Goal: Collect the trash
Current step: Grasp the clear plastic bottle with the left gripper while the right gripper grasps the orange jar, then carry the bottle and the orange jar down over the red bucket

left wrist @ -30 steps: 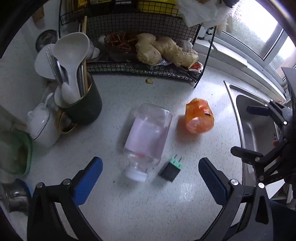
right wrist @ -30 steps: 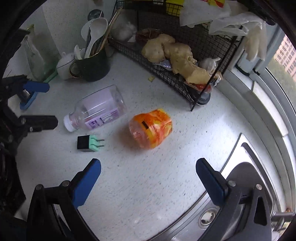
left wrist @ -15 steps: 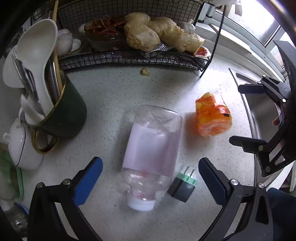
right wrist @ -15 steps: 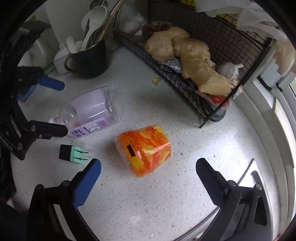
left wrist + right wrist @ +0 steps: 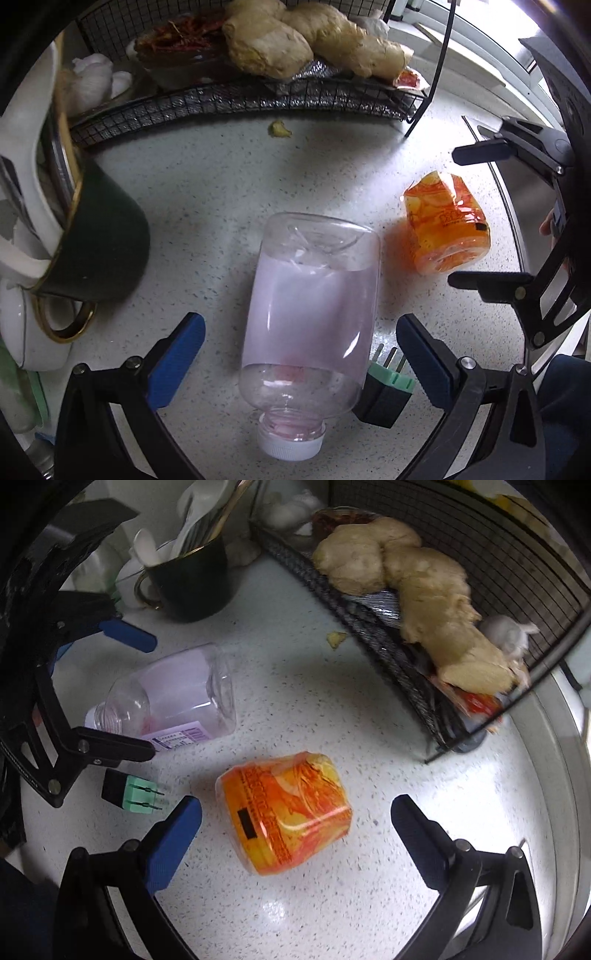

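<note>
The left gripper [image 5: 300, 354] is hovering with fingers spread wide, straddling the bottle [image 5: 310, 314], which is lying on its side on the counter [image 5: 207, 192], cap [image 5: 290, 445] nearest the camera. A plug [image 5: 386, 391] is lying just beside the bottle's neck. The right gripper [image 5: 295, 830] is likewise standing released, its fingers flanking the orange cup [image 5: 284, 812], tipped over beside the bottle. Farther back, a green mug [image 5: 99, 243] is holding utensils, and a wire rack [image 5: 240, 105] is carrying ginger [image 5: 306, 40].
</note>
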A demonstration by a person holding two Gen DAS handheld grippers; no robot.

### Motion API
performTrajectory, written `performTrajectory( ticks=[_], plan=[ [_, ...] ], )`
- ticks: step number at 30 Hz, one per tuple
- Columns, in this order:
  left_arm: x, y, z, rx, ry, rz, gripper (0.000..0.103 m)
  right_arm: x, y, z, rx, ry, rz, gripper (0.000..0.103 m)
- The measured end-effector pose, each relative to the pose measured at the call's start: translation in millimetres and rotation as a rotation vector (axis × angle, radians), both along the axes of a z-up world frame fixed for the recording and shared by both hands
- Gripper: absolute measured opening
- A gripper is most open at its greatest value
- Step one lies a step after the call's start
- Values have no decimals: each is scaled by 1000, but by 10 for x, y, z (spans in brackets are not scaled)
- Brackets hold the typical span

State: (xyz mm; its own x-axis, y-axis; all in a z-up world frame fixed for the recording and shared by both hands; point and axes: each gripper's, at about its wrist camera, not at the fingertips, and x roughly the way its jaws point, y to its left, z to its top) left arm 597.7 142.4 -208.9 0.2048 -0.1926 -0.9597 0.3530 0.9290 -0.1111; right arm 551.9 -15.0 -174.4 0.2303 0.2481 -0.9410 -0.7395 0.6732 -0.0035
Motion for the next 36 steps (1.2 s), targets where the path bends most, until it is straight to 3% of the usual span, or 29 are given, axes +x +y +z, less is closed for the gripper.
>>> performTrajectory(
  ticks=[2,4,7,11,13,15,29,36],
  plan=[
    [17,16,-16,-12,4,6,99,38,64,-37,-5,7,30,102],
    [57,38,-42,-28,21,17,82,84,122,-72,-7,21,45,102],
    [73,53,-75,-14,20,15,68,116,173,-85,-2,28,48,86],
    [47,41,-76,-9,13,3,67,75,206,-125,-20,37,51,67],
    [5,18,-51,-4,0,-4,67,32,209,-118,-17,35,50,66],
    [-75,-9,12,-1,-20,-9,67,-15,171,-80,6,34,42,59],
    [-729,-75,655,1,-175,-4,66,-639,-80,579,96,-96,-45,59],
    [-1236,-149,832,-19,-188,1,65,-1036,-347,702,127,-107,-74,59]
  ],
)
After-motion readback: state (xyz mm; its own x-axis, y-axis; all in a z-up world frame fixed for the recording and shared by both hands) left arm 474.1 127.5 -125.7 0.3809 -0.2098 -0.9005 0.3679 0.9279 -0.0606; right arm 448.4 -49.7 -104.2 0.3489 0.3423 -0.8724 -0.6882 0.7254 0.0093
